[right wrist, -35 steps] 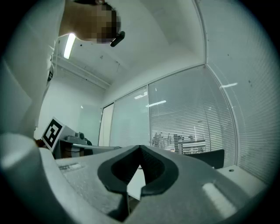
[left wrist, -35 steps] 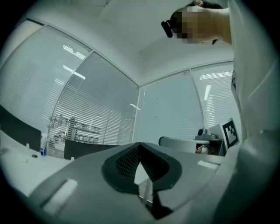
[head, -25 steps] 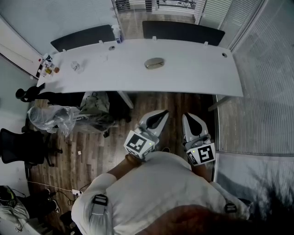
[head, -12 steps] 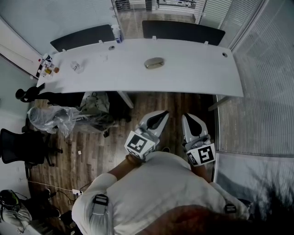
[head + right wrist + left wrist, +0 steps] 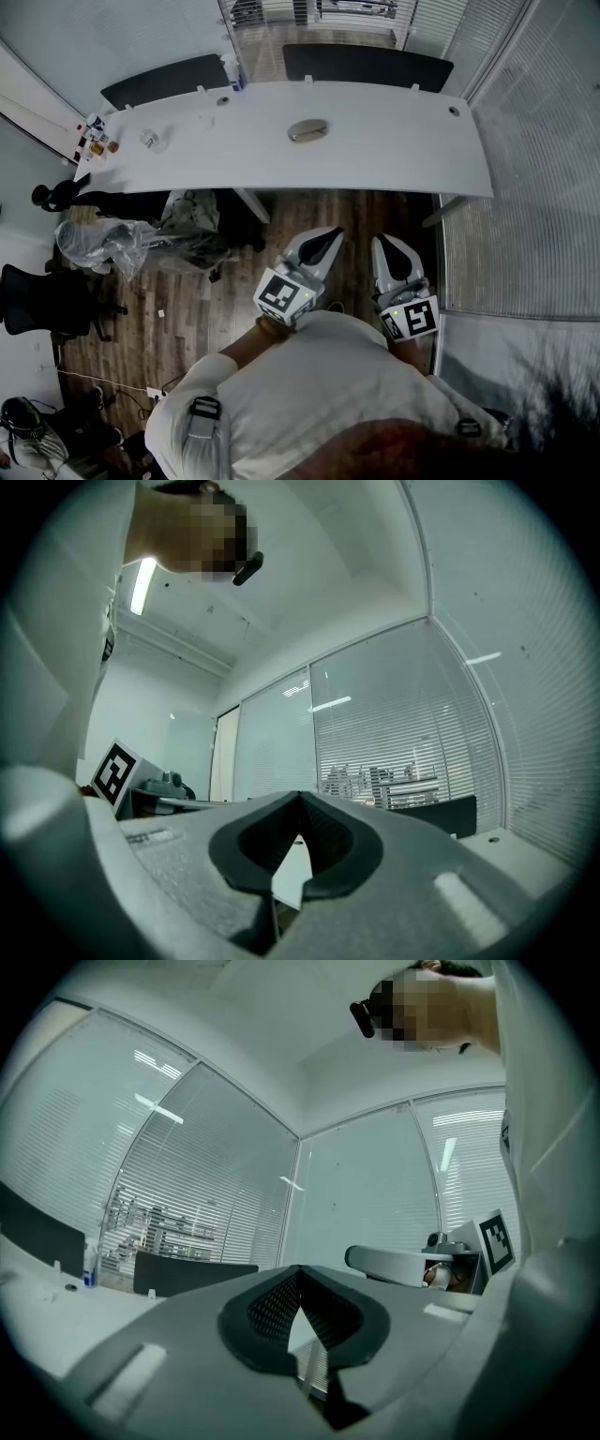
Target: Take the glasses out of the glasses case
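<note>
A grey oval glasses case lies closed on the long white table, near its middle. My left gripper and right gripper hang side by side over the wooden floor, well short of the table's near edge and apart from the case. Both are shut with nothing between their jaws. In the left gripper view my left gripper points level toward the glass wall, and the right gripper's marker cube shows beside it. In the right gripper view my right gripper is likewise closed and empty.
Two dark chair backs stand behind the table. Small bottles and a crumpled clear wrapper sit at the table's left end. Bags and plastic lie on the floor at the left; an office chair stands further left. Glass walls with blinds enclose the right side.
The head view has shifted slightly, so the table and case sit a little higher and more to the left. Both grippers stay shut in about the same place.
</note>
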